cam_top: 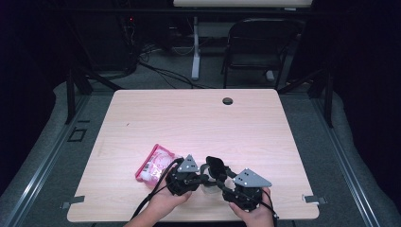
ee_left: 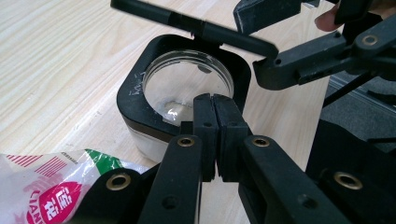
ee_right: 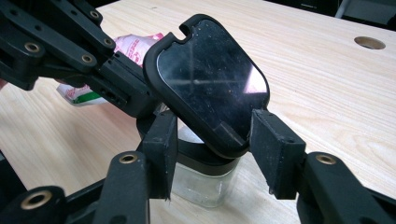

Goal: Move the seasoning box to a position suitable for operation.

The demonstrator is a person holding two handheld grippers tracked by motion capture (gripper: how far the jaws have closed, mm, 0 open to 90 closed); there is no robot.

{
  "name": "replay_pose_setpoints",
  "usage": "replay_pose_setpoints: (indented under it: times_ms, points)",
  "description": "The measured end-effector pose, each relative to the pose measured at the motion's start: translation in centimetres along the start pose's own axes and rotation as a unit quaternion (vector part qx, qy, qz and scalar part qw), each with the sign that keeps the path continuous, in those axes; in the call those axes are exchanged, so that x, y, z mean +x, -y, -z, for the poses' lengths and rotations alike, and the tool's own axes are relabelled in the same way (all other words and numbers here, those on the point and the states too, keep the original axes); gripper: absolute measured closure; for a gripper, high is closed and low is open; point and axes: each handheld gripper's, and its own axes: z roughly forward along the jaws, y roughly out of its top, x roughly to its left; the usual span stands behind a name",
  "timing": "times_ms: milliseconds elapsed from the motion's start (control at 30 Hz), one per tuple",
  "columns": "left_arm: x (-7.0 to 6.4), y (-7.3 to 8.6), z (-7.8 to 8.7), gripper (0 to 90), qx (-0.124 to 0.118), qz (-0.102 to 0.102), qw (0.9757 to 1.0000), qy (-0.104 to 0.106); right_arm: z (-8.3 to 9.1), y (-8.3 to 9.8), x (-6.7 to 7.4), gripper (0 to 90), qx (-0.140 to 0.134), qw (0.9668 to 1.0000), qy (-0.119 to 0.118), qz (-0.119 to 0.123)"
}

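At about eight o'clock on the surface [cam_top: 189, 113] lay a pink snack packet [cam_top: 154, 163], untouched. Just right of it, the left hand-held gripper [ee_left: 215, 122] had its jaws pressed together on the near rim of a clear jar [ee_left: 180, 100] with a black collar, steadying it. At six o'clock the right hand-held gripper [ee_right: 212, 154] stood spread, its jaws either side of the hinged black lid [ee_right: 210, 84], which was raised, with no pad clearly pressing on it. Opening looked done; filling seemingly remained.
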Motion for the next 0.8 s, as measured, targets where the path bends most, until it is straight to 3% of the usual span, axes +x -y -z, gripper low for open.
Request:
replay_pose_setpoints:
  times_ms: [433,633,800]
  points:
    - [0.0,0.0,0.0,88.8,0.0,0.004,1.0,0.002,1.8,-0.2,-0.9,63.4,-0.026,0.9994,0.009,-0.02]
    - [0.0,0.1,0.0,89.1,-0.001,0.005,1.0,0.004,2.3,-0.2,-1.3,74.1,-0.02,0.9995,0.011,-0.022]
    - [0.0,0.1,0.0,89.1,-0.001,0.005,1.0,0.004,2.5,-0.3,-1.6,77.5,-0.013,0.9995,0.009,-0.026]
